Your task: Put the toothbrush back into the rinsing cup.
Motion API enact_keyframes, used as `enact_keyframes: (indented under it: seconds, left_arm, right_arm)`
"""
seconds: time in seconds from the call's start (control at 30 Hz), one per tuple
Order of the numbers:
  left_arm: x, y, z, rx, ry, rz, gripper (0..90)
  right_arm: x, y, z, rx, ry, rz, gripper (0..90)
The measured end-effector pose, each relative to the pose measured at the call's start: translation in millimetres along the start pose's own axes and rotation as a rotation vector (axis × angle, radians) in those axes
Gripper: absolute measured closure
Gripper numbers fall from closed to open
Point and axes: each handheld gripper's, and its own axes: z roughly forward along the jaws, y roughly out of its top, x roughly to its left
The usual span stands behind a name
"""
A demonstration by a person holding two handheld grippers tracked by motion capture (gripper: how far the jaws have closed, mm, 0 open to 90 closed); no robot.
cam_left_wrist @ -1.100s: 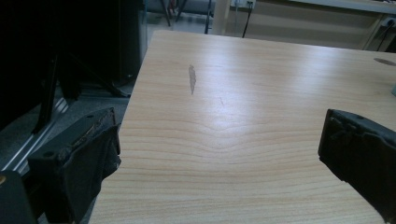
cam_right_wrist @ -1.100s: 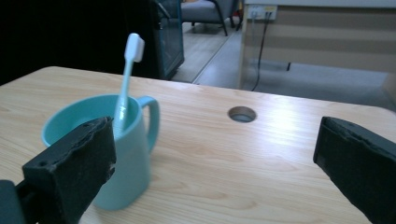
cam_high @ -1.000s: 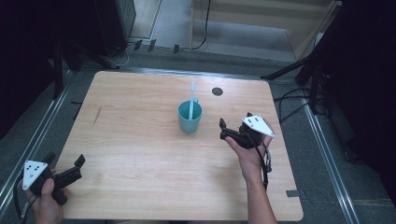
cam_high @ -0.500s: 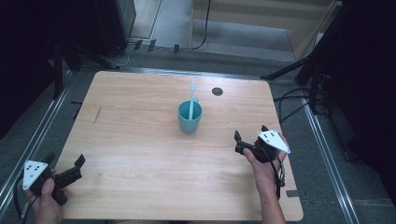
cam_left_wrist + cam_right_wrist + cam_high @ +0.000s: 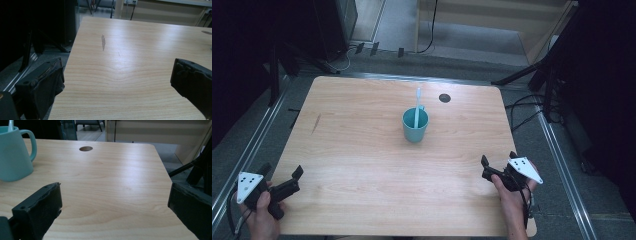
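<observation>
Change: right tongs (image 5: 496,168) pulled back from the mug (image 5: 415,125) toward the desk (image 5: 362,150) near edge, jaws wide, empty.
Mug: well ahead-left, toothbrush (image 5: 417,102) probably inside.
Left tongs (image 5: 282,182): wide, empty.
Meaning: placement likely finished.

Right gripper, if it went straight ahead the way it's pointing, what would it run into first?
Probably nothing on the table. The right gripper is open and empty, with bare tabletop between its fingers; the teal mug sits off to the left of that line. Depth is hard to judge.

Wooden tabletop (image 5: 362,150) with a round cable hole (image 5: 444,98) near its far edge; dark streak (image 5: 316,123) well left of the hole.
</observation>
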Motion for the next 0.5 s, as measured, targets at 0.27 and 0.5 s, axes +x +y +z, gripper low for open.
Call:
enact_keyframes:
  seconds: [0.27, 0.5]
  left_arm:
    - [-0.4, 0.0, -0.1, 0.001, 0.001, 0.004, 0.0]
    - [-0.7, 0.0, -0.1, 0.001, 0.003, 0.004, 0.0]
  right_arm:
    - [-18.7, -15.4, -16.0, 0.014, -0.023, 0.014, 0.0]
    - [-28.5, -21.8, -26.5, 0.017, -0.034, 0.014, 0.0]
